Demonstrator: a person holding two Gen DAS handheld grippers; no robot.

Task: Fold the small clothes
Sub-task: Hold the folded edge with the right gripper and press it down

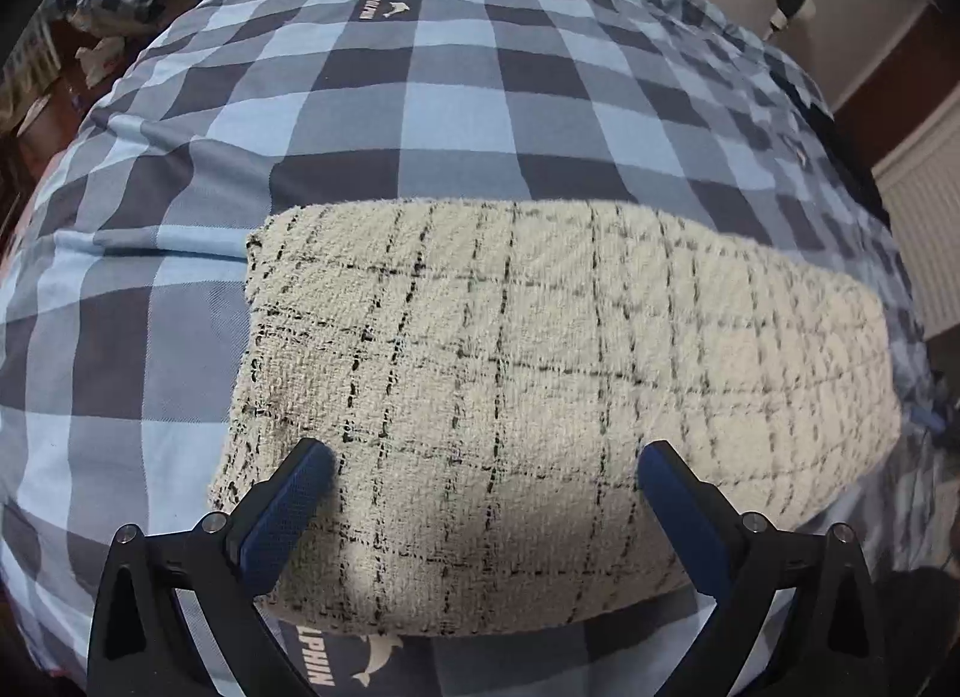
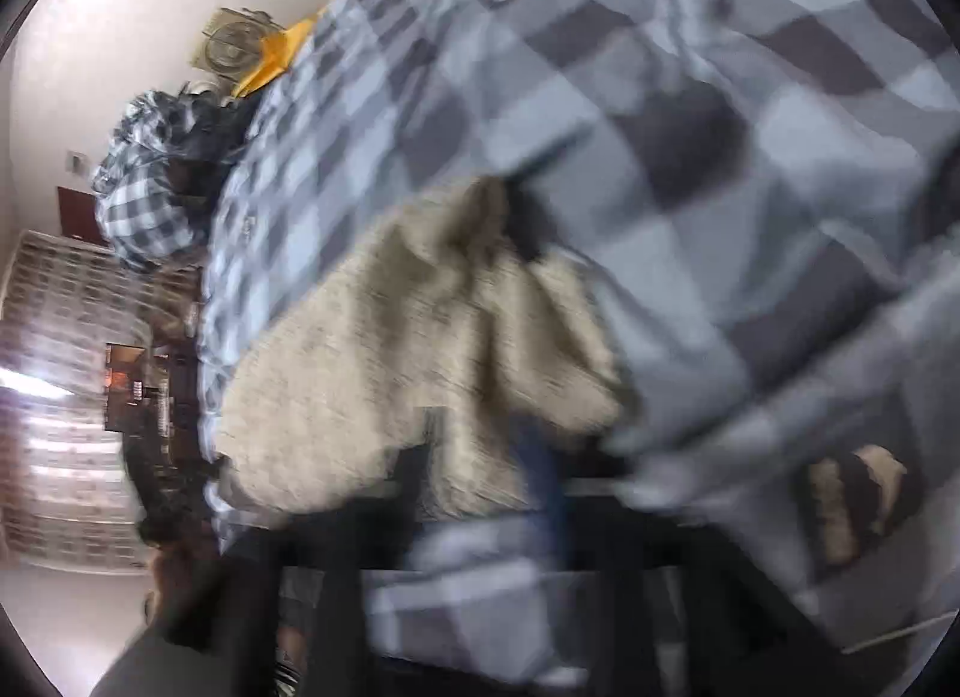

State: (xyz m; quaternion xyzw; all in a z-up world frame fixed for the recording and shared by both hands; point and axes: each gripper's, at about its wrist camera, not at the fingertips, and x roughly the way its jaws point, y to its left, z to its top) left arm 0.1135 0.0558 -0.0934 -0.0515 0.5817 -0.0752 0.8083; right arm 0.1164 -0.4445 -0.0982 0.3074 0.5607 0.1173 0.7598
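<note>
Left wrist view: a cream cloth with thin black check lines [image 1: 528, 397], folded flat, lies across the centre and lower half of the frame on a blue and grey checked bedcover [image 1: 420, 97]; the left gripper [image 1: 486, 475] stands released above its near edge, blue-padded fingers [image 1: 282, 511] spread with nothing pinched. Right wrist view, heavily blurred: the cloth [image 2: 390, 349] sits centre-left on the bedcover [image 2: 690, 157], and the right gripper [image 2: 480, 517] at bottom centre is too smeared to judge.
</note>
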